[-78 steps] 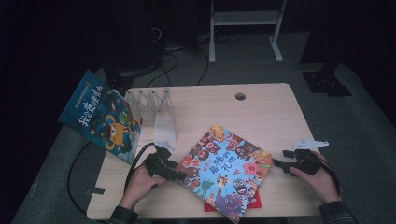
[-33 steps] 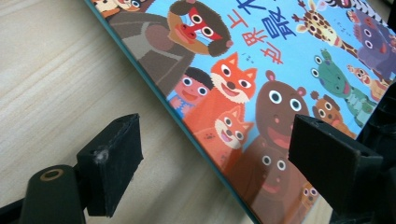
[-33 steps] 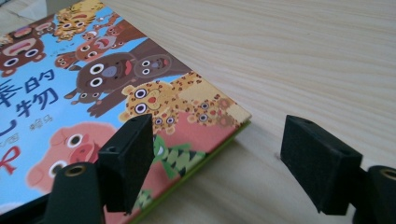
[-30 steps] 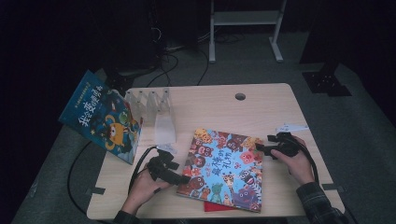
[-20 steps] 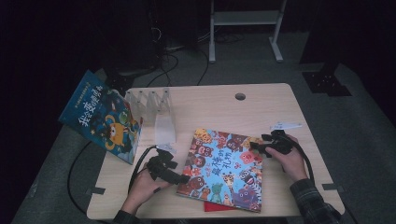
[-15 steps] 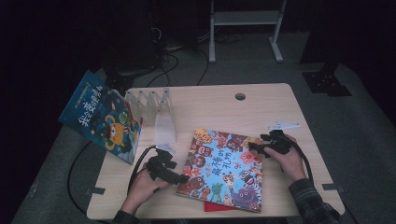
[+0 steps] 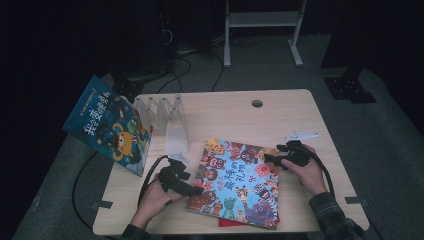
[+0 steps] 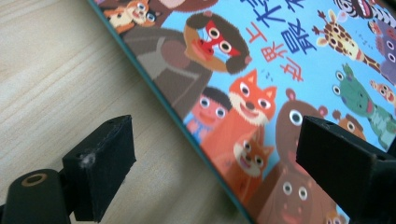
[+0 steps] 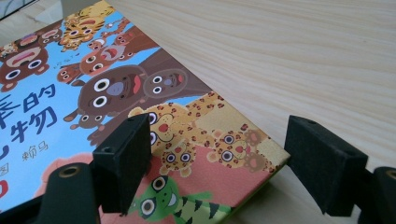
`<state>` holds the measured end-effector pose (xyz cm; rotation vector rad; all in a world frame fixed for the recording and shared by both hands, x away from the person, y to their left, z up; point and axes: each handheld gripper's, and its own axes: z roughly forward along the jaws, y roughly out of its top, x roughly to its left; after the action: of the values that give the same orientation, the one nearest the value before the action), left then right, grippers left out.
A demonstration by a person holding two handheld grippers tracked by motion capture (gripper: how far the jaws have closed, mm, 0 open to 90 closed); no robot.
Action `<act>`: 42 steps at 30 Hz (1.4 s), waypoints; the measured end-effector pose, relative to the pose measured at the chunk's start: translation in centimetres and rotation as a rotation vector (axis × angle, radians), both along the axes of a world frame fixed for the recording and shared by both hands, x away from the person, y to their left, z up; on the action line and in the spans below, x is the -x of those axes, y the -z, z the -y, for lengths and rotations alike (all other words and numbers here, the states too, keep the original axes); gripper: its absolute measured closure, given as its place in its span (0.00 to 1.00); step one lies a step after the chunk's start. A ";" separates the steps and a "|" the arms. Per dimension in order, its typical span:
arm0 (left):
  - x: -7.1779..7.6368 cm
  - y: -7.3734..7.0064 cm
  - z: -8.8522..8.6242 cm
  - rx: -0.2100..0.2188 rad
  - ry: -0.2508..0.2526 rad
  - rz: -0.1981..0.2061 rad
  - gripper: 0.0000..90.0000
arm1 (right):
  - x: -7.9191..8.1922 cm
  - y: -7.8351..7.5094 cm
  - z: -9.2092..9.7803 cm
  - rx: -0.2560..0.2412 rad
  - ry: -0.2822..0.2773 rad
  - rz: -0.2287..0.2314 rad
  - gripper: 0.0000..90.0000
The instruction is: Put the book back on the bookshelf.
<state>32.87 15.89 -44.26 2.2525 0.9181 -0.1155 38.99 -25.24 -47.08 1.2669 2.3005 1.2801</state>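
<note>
A picture book (image 7: 237, 182) with cartoon animals on its cover lies flat on the wooden table (image 7: 225, 115), near its front edge. My left gripper (image 7: 196, 190) is at the book's left edge and stands open. In the left gripper view the left gripper (image 8: 215, 154) straddles that edge, one jaw over bare wood and the other over the picture book (image 8: 280, 70). My right gripper (image 7: 269, 159) is open at the book's far right corner. In the right gripper view the right gripper (image 9: 219, 154) has that corner of the picture book (image 9: 93, 93) between its jaws, which do not touch it.
A second picture book (image 7: 107, 125) leans in a clear slotted rack (image 7: 167, 112) at the table's left. Something red (image 7: 232, 223) pokes out from under the flat book. A white strip (image 7: 301, 135) lies beyond the right hand. A cable hole (image 7: 257, 103) is at the back.
The book has turned from a diamond angle to nearly square with the table. My right gripper has moved left and farther from the person onto its corner. The left gripper has hardly moved.
</note>
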 end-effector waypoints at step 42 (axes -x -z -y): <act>-1.2 0.9 -0.9 -0.011 -0.045 -0.016 0.09 | 7.8 -1.9 -0.5 0.041 -0.203 0.048 0.74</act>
<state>34.08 16.77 -45.17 2.2419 0.9799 -0.1086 31.19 -24.72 -45.20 0.9988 2.4590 1.3016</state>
